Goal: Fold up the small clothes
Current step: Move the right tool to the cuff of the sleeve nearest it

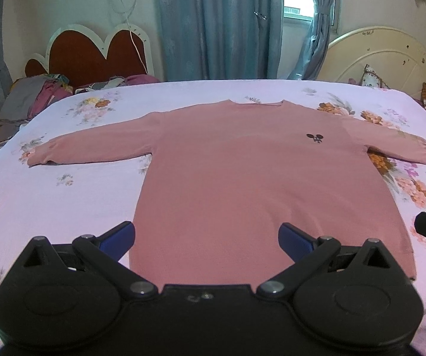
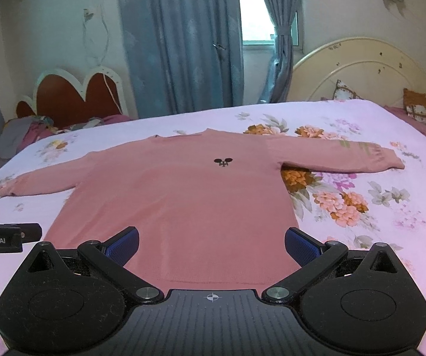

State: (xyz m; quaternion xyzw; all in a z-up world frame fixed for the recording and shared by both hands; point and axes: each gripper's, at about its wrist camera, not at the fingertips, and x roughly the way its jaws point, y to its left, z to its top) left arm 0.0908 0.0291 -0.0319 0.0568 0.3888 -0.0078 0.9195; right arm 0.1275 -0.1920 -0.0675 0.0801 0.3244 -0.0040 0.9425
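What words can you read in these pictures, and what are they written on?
"nRobot.AI": on the side of the left gripper, at the left edge of the right wrist view; its start is cut off.
The small black mark on the chest of the pink sweater is a picture, with no readable letters.
No other text shows.

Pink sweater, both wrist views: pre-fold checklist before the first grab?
1. Pink sweater lies flat, front up: ok.
2. Both sleeves spread out to the sides, left sleeve, right sleeve: ok.
3. Left claw open, holding nothing: ok.
4. Right claw open, holding nothing: ok.
5. Hem between the fingers of each claw: ok in both views; whether they touch the cloth: cannot tell.
6. Floral bedsheet around the sweater bare of other items: ok.
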